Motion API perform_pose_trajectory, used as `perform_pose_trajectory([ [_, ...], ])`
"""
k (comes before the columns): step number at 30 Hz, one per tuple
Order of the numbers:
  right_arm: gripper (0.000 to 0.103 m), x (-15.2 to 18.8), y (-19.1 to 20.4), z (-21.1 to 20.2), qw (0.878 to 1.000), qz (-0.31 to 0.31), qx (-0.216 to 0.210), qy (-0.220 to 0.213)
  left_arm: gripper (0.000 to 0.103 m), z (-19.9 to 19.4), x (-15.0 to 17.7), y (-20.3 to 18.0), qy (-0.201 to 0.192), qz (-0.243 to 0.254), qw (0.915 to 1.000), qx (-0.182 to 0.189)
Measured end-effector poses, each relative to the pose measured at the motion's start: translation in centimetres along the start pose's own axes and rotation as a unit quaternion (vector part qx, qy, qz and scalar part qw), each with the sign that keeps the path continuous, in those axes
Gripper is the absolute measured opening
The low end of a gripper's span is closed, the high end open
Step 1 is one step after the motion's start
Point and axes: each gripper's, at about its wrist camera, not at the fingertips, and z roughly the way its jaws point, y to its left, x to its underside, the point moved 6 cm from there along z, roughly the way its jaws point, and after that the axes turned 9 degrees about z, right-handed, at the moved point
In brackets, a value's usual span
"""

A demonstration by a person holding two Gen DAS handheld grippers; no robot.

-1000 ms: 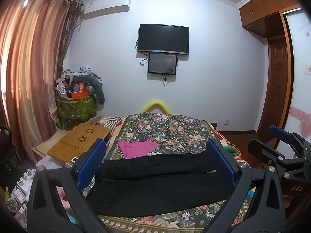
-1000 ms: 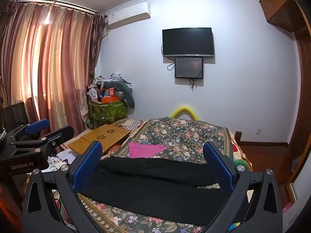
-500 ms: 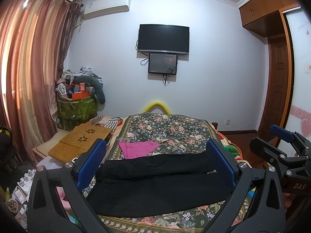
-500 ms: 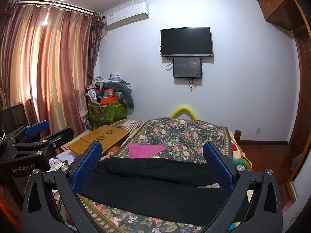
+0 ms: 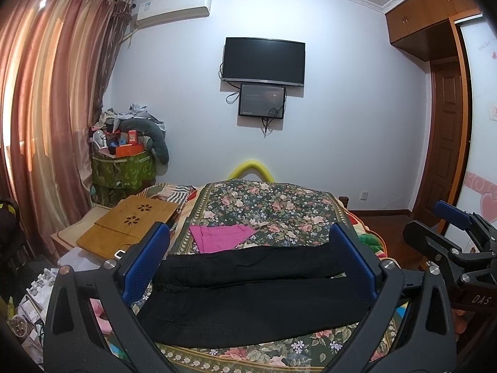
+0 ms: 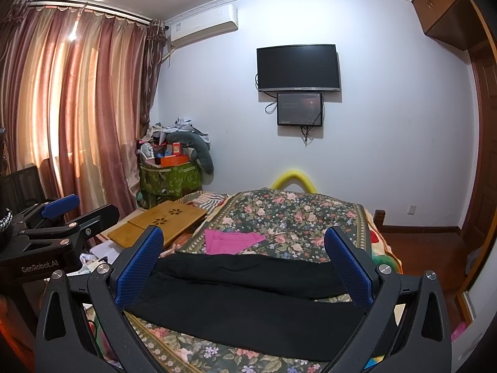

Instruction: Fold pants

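Black pants [image 5: 248,295] lie flat across the near end of the bed, waist to the left, the two legs side by side and running right. In the right wrist view the pants [image 6: 248,304] look the same. My left gripper [image 5: 248,228] hovers open in front of them, its blue pads spread wide and touching nothing. My right gripper [image 6: 243,231] is also open and empty, held just short of the cloth. Each gripper shows at the edge of the other's view: the right gripper [image 5: 435,223] and the left gripper [image 6: 84,209].
The bed carries a dark floral cover [image 5: 273,205] with a folded pink garment [image 5: 220,236] behind the pants. A wooden lap desk [image 5: 130,223] lies to the left of the bed, a piled green storage box [image 5: 124,164] behind it. Curtains hang at left and a wardrobe door [image 5: 478,161] stands at right.
Both views have drifted only slightly. The pants lie as before and both grippers stay open.
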Motion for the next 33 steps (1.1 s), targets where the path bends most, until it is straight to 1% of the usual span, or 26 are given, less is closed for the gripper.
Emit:
perform_pose_trajectory([
  [33, 0.103, 0.11, -0.56, 0.71, 1.0, 0.002, 0.006, 0.004, 0.103, 0.17, 0.13, 0.35, 0.003, -0.004, 1.0, 0.004],
])
